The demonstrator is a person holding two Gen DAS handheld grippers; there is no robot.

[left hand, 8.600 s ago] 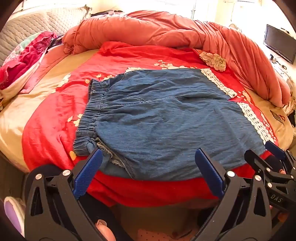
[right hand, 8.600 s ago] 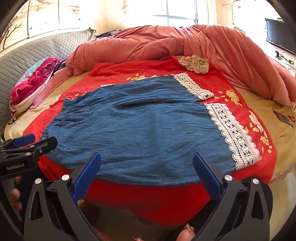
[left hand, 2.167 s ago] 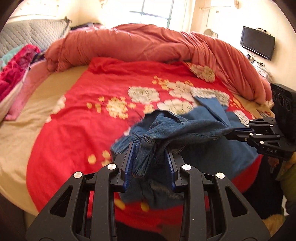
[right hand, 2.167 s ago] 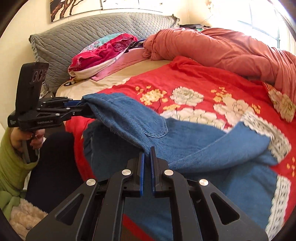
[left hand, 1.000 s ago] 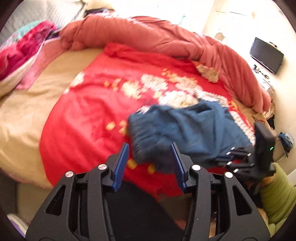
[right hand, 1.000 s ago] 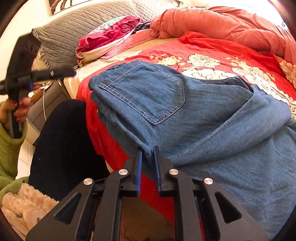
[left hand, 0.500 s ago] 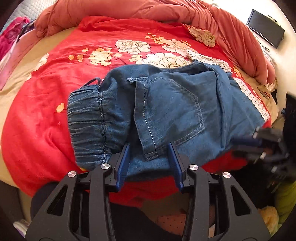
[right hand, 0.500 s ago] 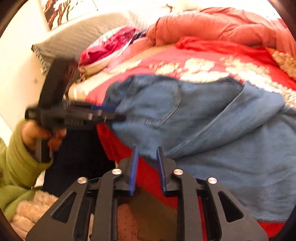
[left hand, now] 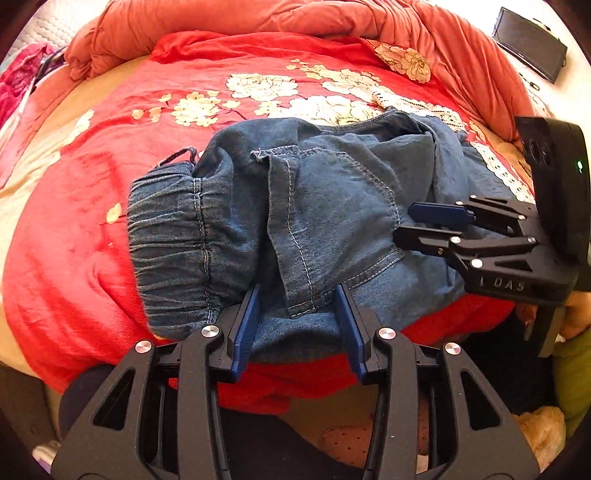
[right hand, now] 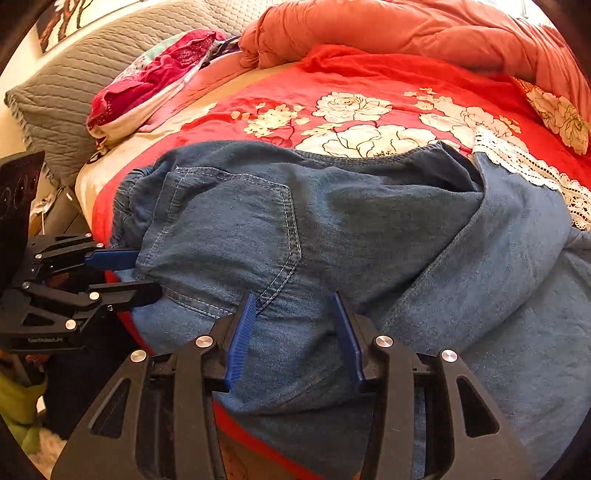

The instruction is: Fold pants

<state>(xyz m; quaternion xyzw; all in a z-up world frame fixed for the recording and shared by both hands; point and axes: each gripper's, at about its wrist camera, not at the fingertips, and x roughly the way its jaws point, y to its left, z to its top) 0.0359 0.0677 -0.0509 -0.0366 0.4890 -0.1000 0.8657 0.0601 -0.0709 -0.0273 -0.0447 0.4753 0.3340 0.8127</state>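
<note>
The blue denim pants (left hand: 325, 206) lie folded over lengthwise on the red floral bedspread, back pocket up, elastic waistband (left hand: 173, 243) at the left, lace-trimmed cuffs (right hand: 532, 177) at the right. My left gripper (left hand: 297, 314) is open, its jaws straddling the near edge of the fold by the pocket corner. My right gripper (right hand: 293, 321) is open over the near edge of the pants, just right of the pocket (right hand: 229, 229). Each gripper also shows from the side in the other view, the right one (left hand: 436, 225) and the left one (right hand: 125, 273).
The red floral bedspread (left hand: 74, 206) covers a round bed. A bunched orange duvet (right hand: 406, 33) lies along the back. A grey quilted headboard (right hand: 55, 88) and pink pillows (right hand: 155, 74) are at the left. A TV (left hand: 528, 44) hangs at the far right.
Both grippers have opened wider and let go of the pants, which now rest folded on the bed. The right gripper has come in close to the pocket edge.
</note>
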